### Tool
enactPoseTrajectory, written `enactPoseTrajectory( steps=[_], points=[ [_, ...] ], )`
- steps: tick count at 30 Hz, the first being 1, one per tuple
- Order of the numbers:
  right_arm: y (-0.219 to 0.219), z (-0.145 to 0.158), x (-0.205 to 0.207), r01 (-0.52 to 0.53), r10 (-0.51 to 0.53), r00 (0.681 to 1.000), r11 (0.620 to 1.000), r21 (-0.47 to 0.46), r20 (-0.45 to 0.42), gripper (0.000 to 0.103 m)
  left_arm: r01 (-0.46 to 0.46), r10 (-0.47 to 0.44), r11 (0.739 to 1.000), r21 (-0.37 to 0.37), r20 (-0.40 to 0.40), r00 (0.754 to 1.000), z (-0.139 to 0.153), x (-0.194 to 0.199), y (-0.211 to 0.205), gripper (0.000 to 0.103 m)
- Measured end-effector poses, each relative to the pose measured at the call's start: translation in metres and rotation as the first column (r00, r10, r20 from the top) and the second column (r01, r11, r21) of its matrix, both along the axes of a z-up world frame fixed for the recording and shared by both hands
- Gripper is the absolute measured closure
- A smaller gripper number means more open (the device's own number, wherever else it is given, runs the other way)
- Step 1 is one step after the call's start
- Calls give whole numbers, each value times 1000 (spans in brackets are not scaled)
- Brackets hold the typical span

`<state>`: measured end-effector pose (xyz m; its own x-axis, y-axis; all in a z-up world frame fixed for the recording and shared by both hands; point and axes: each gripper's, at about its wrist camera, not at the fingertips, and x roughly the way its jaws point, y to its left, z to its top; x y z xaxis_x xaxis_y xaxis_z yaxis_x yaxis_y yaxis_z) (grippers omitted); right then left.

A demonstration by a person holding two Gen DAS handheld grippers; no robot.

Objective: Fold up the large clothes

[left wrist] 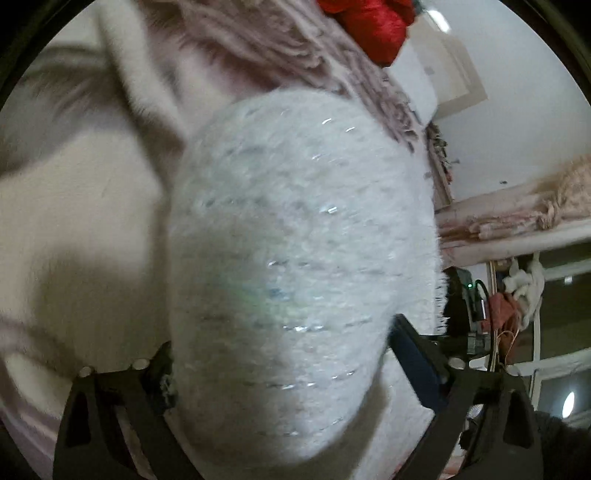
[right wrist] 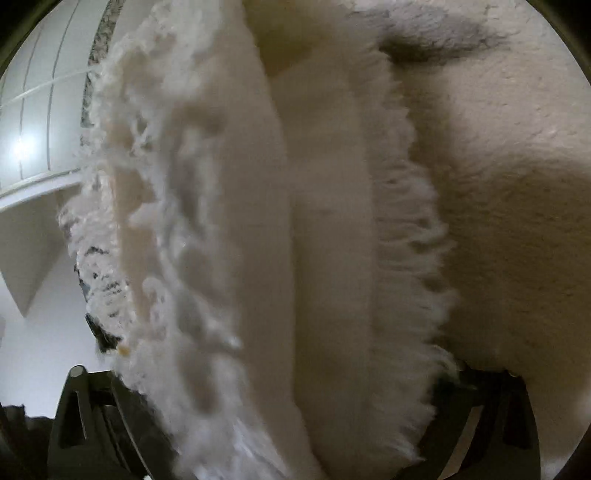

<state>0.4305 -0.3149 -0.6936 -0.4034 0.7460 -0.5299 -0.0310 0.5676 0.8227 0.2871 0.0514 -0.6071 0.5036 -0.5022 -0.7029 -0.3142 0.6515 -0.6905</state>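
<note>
**Both tongs gripping fuzzy garment**

Left tongs [left wrist: 288, 373] pinch a bulging fold of the white fuzzy garment [left wrist: 295, 229], filling the view. Right tongs [right wrist: 284, 406] pinch its fringed edge [right wrist: 410, 236]. Red cloth [left wrist: 369, 22] lies beyond. Open room shows only at the frame margins.
</note>
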Motion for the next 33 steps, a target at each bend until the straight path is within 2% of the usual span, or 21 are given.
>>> enactPoseTrajectory(
  steps=[1,2,4,6,9,12,14,16,21,23,27,28,31,33],
  points=[
    [-6,4,0,34,-34,999,999,25,-15,37,8,-8,1000,6,7,1000,6,3,1,14],
    [-10,11,1,75,-74,997,996,49,-29,45,15,-15,1000,2,10,1000,8,5,2,14],
    [-15,24,0,104,-102,994,993,61,-25,50,31,-31,1000,-5,18,999,17,11,4,16],
    [-19,38,1,148,-147,989,986,72,-27,52,66,-67,998,26,33,997,30,25,2,17],
    [-28,60,14,206,-204,979,973,106,-23,52,97,-99,995,28,60,993,47,40,5,17],
    [-32,81,45,259,-261,965,956,135,-3,52,134,-137,990,39,94,986,68,80,11,17],
    [-31,96,78,299,-305,952,943,144,23,52,166,-173,984,64,114,978,80,106,13,17],
    [-28,105,110,330,-340,940,931,157,37,52,191,-201,978,85,133,971,92,148,16,17],
    [-13,115,210,401,-418,906,900,174,75,52,226,-242,968,112,161,957,104,242,27,17],
    [-9,112,255,420,-440,893,891,172,97,52,244,-261,963,114,163,951,100,279,30,17],
    [-7,96,322,458,-475,874,876,147,106,52,289,-301,952,103,143,943,77,339,38,17],
    [-6,89,339,464,-479,871,875,137,107,52,304,-316,947,103,129,940,64,360,38,17],
    [-6,59,374,498,-506,859,861,103,76,52,339,-345,937,80,87,934,30,396,35,17],
    [7,39,393,520,-524,850,852,64,64,53,357,-362,930,90,46,931,9,410,29,17]
  ],
)
